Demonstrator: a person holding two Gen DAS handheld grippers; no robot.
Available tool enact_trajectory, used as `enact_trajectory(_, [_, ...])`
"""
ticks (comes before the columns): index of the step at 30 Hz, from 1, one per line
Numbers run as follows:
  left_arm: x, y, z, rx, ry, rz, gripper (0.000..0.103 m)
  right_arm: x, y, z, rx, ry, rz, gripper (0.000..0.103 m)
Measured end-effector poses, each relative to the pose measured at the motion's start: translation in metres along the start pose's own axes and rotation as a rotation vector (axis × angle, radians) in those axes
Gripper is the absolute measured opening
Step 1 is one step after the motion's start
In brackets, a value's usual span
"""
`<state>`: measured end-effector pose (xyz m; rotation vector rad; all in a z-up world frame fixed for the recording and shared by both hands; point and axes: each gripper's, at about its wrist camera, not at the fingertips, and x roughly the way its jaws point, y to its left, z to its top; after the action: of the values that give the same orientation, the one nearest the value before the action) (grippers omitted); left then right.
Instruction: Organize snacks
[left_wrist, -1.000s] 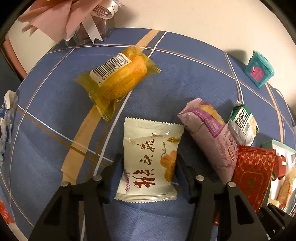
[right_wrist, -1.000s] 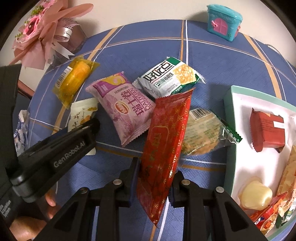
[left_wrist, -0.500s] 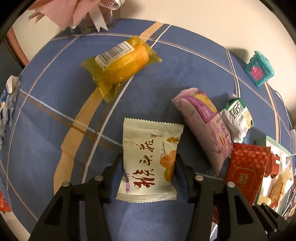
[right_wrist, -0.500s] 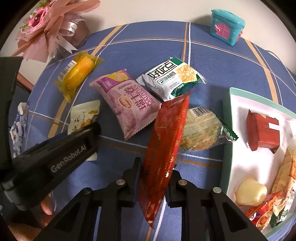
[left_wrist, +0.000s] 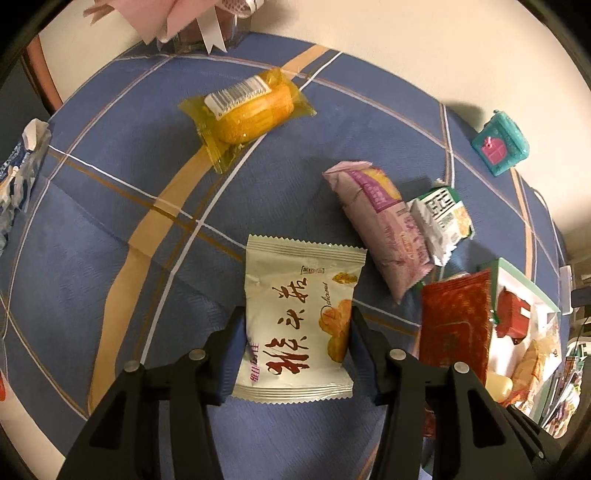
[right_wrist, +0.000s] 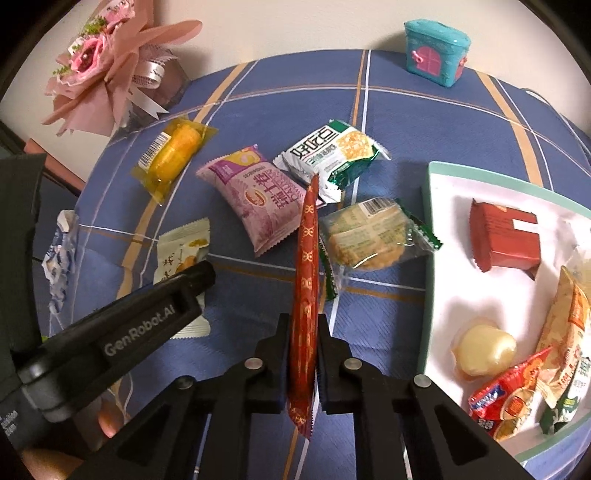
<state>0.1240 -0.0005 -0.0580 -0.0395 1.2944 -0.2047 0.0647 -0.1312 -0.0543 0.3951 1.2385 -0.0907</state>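
A white snack packet with red characters hangs between the pads of my left gripper, which is shut on its lower half above the blue tablecloth. The right wrist view shows the same white packet behind a left finger. My right gripper is closing its jaws on a long red packet; the pads press its sides and it stands edge-on, lifted off the cloth. In the left wrist view the red packet hangs at the right, near the white tray.
On the cloth lie a yellow cake packet, a purple packet, a green-and-white packet and a clear cookie packet. The tray at right holds several snacks. A teal toy house and a bouquet stand at the back.
Both grippers have risen from the table with their packets. The right jaws have squeezed together and the red packet has turned from slanting to edge-on.
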Motion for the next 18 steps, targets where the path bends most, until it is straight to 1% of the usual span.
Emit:
enact_trajectory(10, [-0.031, -0.005, -0.008, 0.013, -0.064, -0.02, 0.054, -0.034, -0.011, -0.001, -0.002, -0.058, 0.022, 0.012])
enact_trajectory(12, [-0.036, -0.01, -0.004, 0.013, -0.079, -0.024, 0.054, -0.044, -0.013, -0.002, 0.001, -0.078, 0.03, 0.012])
enact_trajectory(18, [-0.048, -0.024, -0.003, 0.029, -0.116, -0.038, 0.054, -0.065, -0.022, -0.002, 0.01, -0.125, 0.011, 0.012])
